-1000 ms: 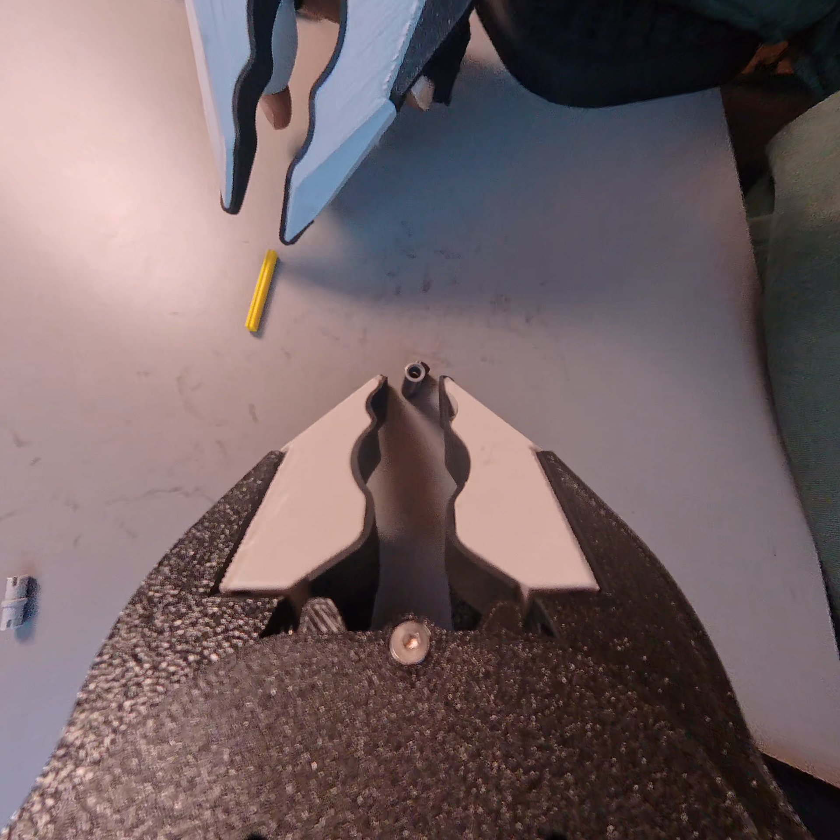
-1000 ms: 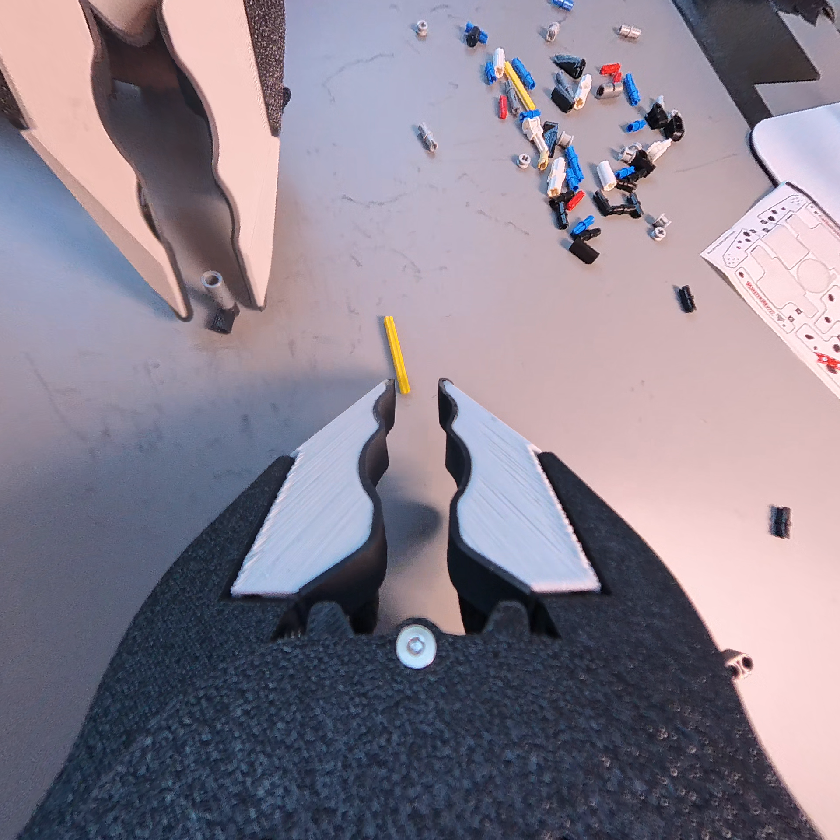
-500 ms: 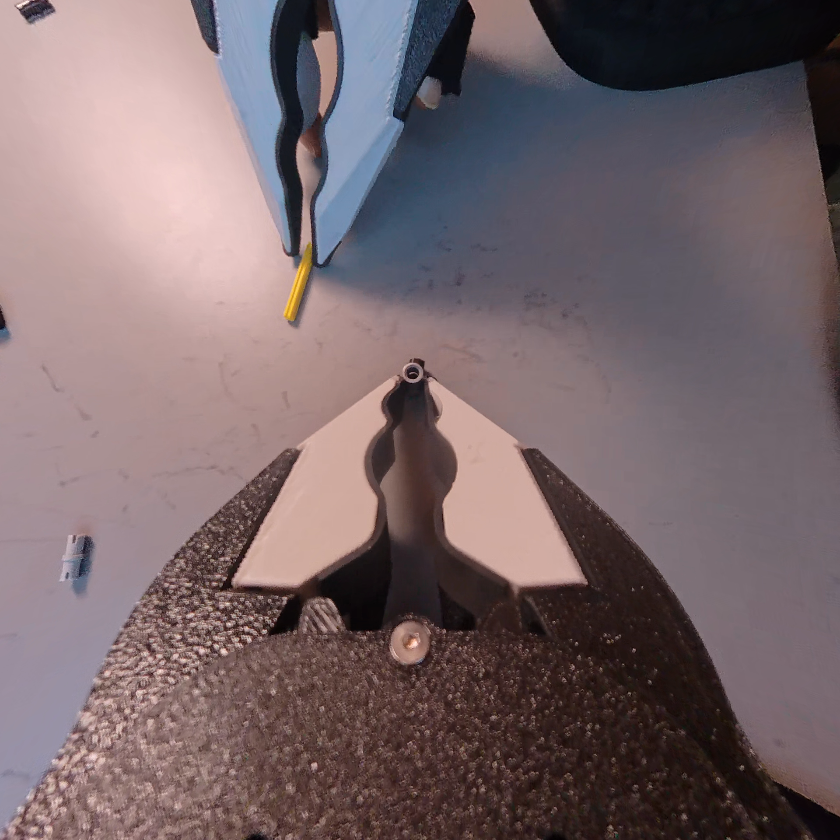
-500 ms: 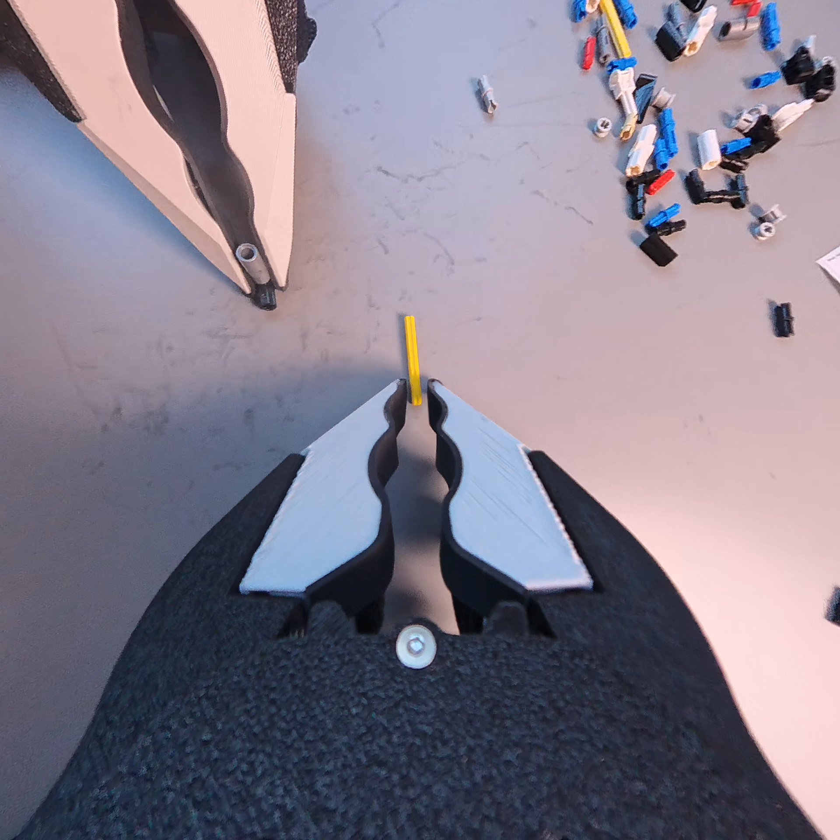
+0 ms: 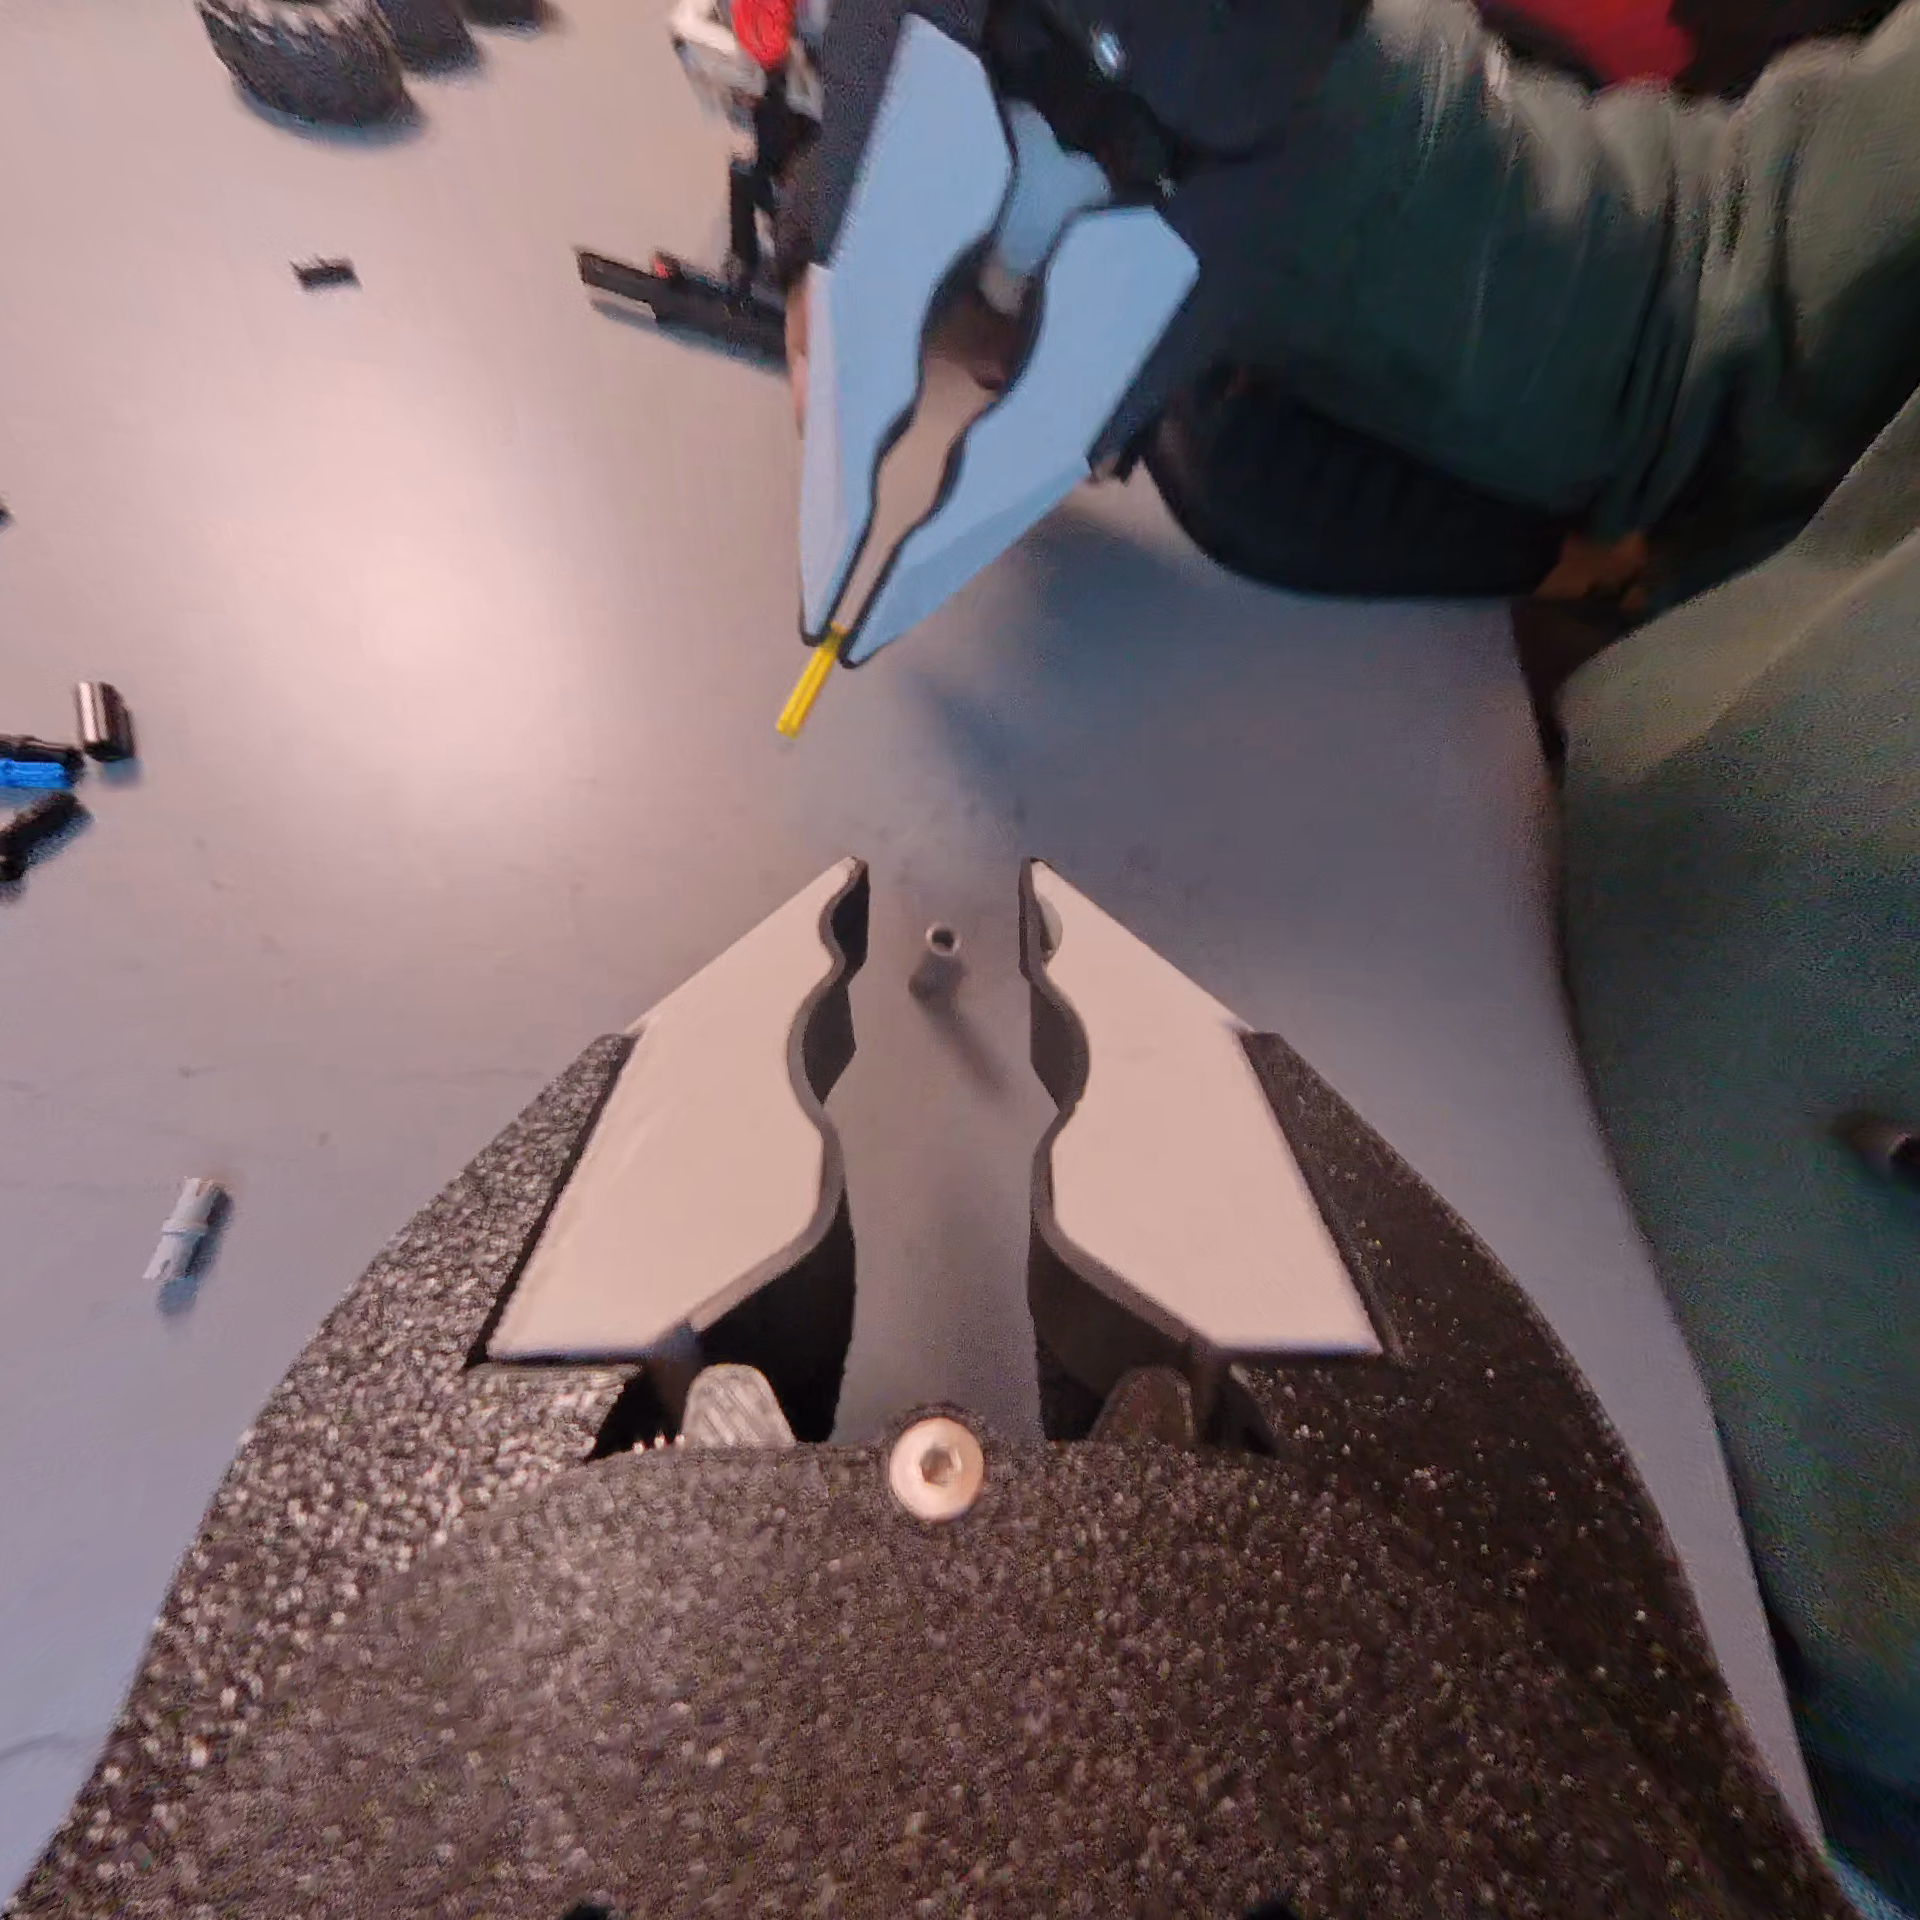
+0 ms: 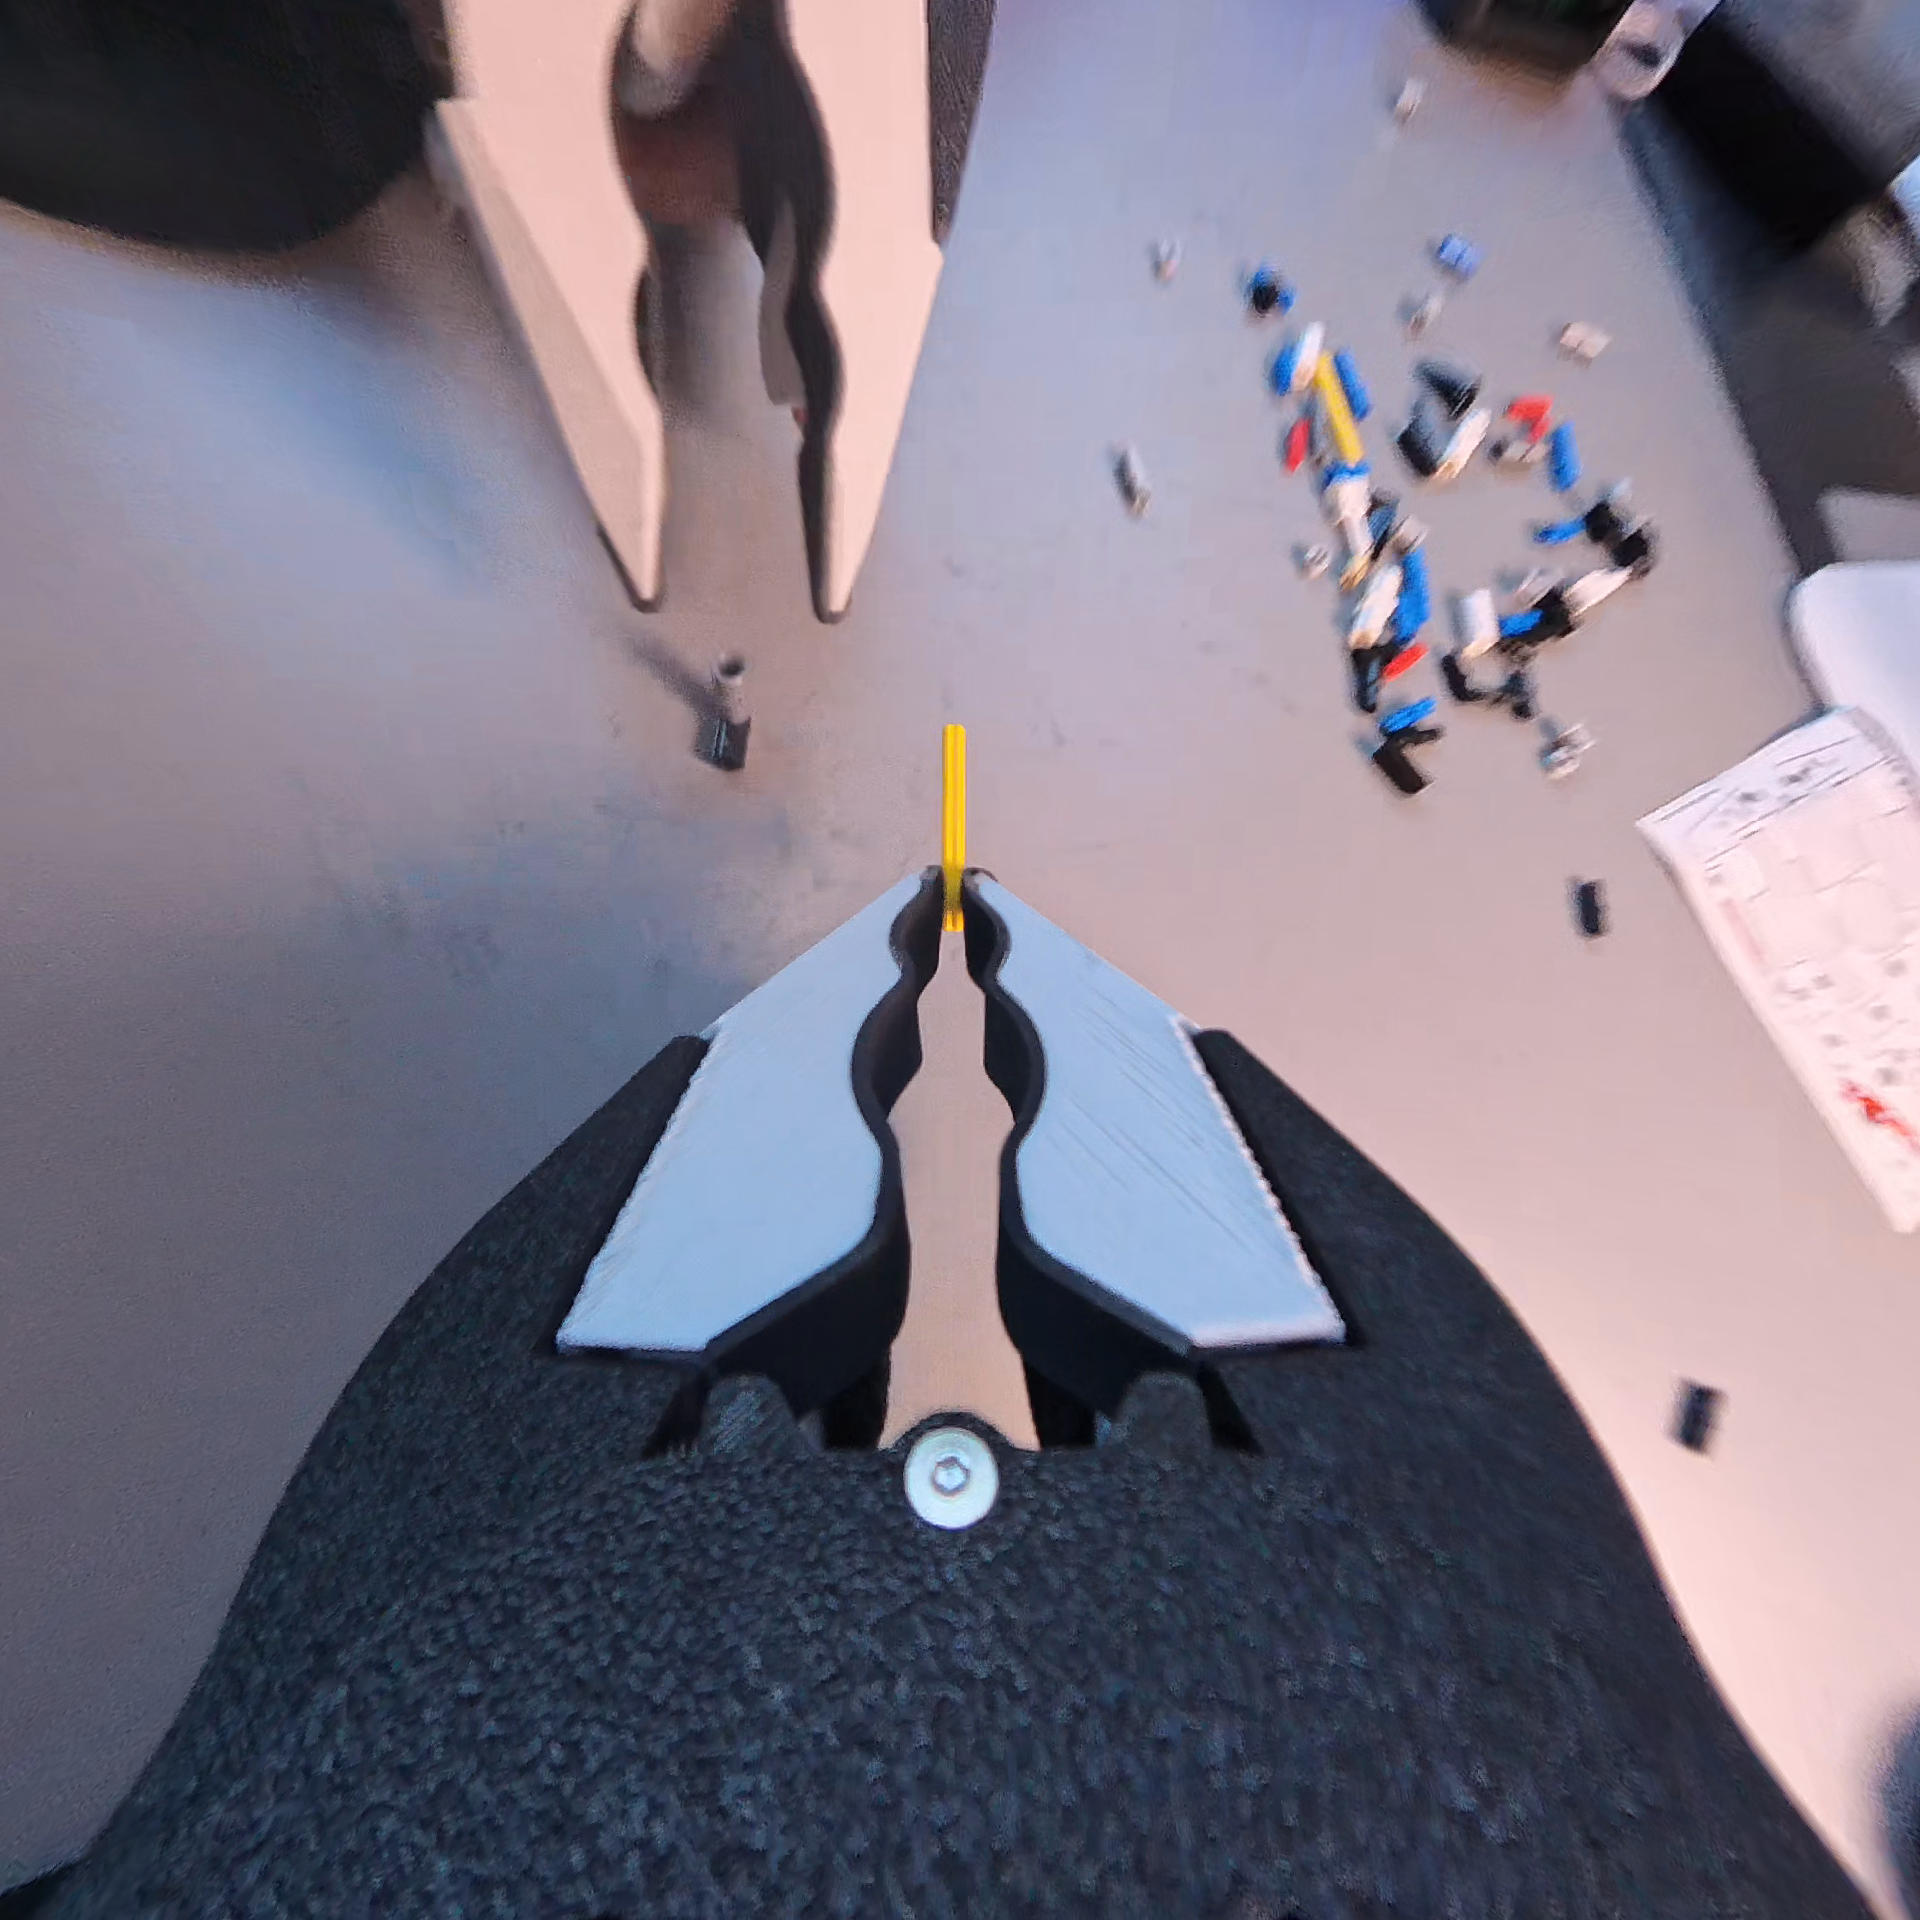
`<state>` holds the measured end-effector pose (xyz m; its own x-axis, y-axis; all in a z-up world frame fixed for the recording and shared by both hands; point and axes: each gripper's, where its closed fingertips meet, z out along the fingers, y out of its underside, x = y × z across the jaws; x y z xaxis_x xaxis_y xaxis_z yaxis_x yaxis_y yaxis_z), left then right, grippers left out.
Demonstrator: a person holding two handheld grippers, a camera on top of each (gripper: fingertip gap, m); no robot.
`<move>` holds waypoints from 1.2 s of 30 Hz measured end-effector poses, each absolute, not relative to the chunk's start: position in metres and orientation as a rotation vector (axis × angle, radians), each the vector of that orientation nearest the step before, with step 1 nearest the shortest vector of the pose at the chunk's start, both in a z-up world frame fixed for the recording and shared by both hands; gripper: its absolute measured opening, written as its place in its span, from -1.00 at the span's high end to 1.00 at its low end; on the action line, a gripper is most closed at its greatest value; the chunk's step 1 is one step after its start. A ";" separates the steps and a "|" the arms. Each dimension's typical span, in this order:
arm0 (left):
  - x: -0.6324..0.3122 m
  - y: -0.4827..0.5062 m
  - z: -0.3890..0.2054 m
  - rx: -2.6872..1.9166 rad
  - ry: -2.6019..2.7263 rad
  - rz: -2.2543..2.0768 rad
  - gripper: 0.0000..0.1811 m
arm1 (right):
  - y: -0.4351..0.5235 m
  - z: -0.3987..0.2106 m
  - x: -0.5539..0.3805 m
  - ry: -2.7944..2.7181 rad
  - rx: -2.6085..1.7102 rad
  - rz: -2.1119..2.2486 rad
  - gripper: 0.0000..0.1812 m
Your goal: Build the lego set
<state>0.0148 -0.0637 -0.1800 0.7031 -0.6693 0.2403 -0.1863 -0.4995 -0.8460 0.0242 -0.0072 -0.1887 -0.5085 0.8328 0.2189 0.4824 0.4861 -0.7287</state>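
Yellow axle (image 6: 953,821) now lifted, clamped.

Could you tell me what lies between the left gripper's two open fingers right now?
A small grey connector piece stands on the table between them, untouched, seen in the left wrist view.

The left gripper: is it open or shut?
Open. The left gripper has a clear gap between its fingertips, and the grey pin stands free between them.

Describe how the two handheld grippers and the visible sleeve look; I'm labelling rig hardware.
Left gripper: grey flat fingers with wavy black inner edges, speckled black body, silver hex screw. Right gripper: white ridged fingers, the same wavy black edges, black textured body and screw. A dark green sleeve sits behind it.
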 end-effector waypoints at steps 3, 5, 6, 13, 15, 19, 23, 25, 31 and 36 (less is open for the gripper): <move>0.015 -0.052 -0.157 -1.961 0.478 -0.812 0.69 | -0.013 -0.162 0.022 -2.084 -0.952 0.793 0.97; 0.013 -0.045 -0.152 -1.945 0.400 -0.833 0.70 | -0.019 -0.150 0.020 -2.039 -0.888 0.781 0.97; 0.013 -0.044 -0.150 -1.938 0.379 -0.844 0.70 | -0.023 -0.146 0.019 -2.025 -0.862 0.783 0.97; 0.018 -0.047 -0.135 -1.852 0.367 -0.898 0.81 | -0.035 -0.139 0.019 -2.013 -0.758 0.709 0.97; 0.020 -0.049 -0.134 -1.848 0.386 -0.899 0.93 | -0.039 -0.137 0.019 -2.015 -0.733 0.703 0.97; 0.023 -0.051 -0.134 -1.843 0.433 -0.850 0.95 | -0.042 -0.136 0.021 -2.024 -0.712 0.697 0.97; 0.026 -0.057 -0.118 -1.739 0.452 -0.915 0.96 | -0.049 -0.120 0.025 -1.959 -0.749 0.923 0.96; 0.028 -0.061 -0.106 -1.667 0.461 -0.955 0.96 | -0.054 -0.110 0.029 -1.919 -0.771 1.081 0.90; 0.036 -0.069 -0.088 -1.574 0.487 -0.982 0.96 | -0.065 -0.089 0.034 -1.816 -0.783 1.359 0.91; 0.040 -0.071 -0.084 -1.551 0.497 -0.997 0.96 | -0.068 -0.084 0.035 -1.787 -0.782 1.423 0.95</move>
<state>0.0397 -0.0713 -0.0845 0.5463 -0.7740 0.3200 0.2109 -0.2426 -0.9469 0.0345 -0.0680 -0.0843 -0.5640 0.8105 0.1583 0.0274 0.2100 -0.9773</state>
